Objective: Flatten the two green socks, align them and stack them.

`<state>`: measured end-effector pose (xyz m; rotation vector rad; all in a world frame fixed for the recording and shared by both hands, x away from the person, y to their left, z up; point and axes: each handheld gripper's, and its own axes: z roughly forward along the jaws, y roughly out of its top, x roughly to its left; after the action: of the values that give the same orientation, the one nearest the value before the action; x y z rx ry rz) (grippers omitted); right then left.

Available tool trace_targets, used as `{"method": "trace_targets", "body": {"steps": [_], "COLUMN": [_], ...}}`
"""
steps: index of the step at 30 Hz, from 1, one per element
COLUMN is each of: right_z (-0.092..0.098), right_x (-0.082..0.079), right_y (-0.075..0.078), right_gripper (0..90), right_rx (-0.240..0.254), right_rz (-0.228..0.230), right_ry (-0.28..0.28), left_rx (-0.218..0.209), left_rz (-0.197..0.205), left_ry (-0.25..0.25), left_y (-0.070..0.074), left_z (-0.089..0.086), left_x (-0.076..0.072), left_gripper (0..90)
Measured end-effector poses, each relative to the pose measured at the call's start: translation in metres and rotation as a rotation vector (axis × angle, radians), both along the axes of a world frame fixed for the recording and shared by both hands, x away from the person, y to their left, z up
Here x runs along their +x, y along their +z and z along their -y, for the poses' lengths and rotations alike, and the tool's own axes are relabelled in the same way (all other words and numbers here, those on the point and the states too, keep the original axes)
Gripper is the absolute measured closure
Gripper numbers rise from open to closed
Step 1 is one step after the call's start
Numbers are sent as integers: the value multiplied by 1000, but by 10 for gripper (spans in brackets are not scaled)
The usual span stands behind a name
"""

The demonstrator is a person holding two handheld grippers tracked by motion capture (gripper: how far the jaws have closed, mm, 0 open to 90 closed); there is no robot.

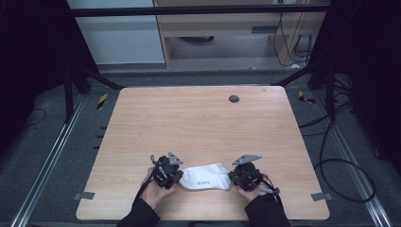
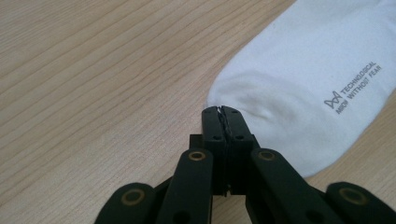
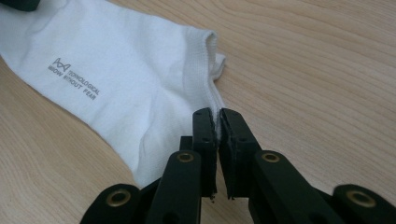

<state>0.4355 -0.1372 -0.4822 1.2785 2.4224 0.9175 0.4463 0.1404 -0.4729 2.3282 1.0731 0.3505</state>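
The white sock (image 1: pixel 206 176) is light and limp on the bench (image 1: pixel 198 123), so each end needs its own grip: the left hand-held gripper (image 2: pixel 221 110) is clamped on the toe and the right hand-held gripper (image 3: pixel 217 113) is pinching the cuff edge.

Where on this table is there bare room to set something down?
Nearly all of the table is bare: everything beyond the white sock up to the dark round disc near the far edge. The crowded strip is the near edge, where left gripper and right gripper pinch the sock's ends.
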Motion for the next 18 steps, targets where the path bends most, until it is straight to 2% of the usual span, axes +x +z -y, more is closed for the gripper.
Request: {"method": "trace_targets", "body": {"steps": [2,7,9,12,15,16,18], "right_z": [0,4,4,0,-6,-14,-19], "right_x": [0,-4,-4,-3,0,3,6], "right_y": [0,12,15,15,14,11,7], "right_gripper": [816,772,785,824,856,887,896], "right_rx": [-4,42,63,84,102,122,122], "right_rz": [2,84,118,143,147,135,124], "right_ry": [0,-1,5,20,36,53,66], "left_rx": [-8,-46,-59,-71,-64,-50,-43], "left_rz": [2,65,78,90,81,75,65], "left_ry": [5,17,14,3,-10,-18,-26], "left_y": [0,14,18,20,16,12,8], "left_z": [-1,-7,-9,-8,-6,-4,-2], "left_x": [0,-4,-6,-9,-9,-9,-8], "left_gripper": [849,741,741,779,823,836,847]}}
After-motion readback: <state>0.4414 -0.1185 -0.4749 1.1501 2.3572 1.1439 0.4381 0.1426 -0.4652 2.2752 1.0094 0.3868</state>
